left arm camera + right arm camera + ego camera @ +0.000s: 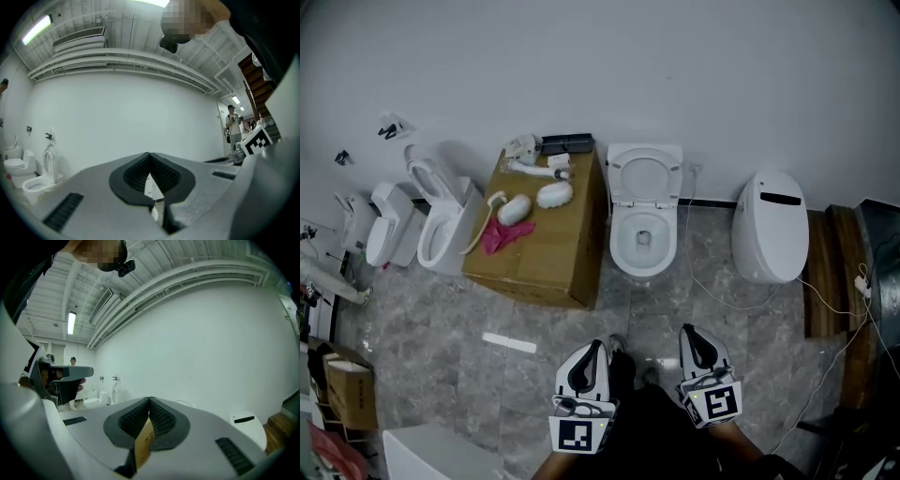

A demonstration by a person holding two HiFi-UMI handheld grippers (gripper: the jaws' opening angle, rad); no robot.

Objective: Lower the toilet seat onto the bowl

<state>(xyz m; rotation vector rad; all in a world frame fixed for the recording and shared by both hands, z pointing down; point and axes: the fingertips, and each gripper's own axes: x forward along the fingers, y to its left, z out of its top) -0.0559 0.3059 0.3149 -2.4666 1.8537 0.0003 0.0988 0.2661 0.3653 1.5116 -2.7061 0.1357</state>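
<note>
A white toilet bowl (643, 242) stands against the far wall in the head view. Its seat and lid (645, 176) are raised and lean back toward the wall. My left gripper (594, 349) and right gripper (689, 332) hang low in front of my body, well short of the toilet. Both are shut with nothing gripped. In the left gripper view the jaws (149, 155) meet at the tips; the right gripper view shows its jaws (150, 401) closed the same way. Both gripper views look up at the white wall.
A large cardboard box (546, 246) stands left of the toilet, with a pink cloth (504, 234) and white fittings on it. More toilets (442, 223) stand at far left. A closed white toilet (771, 225) and a wooden bench (825, 272) are at right. A thin cable (712, 291) runs over the grey floor.
</note>
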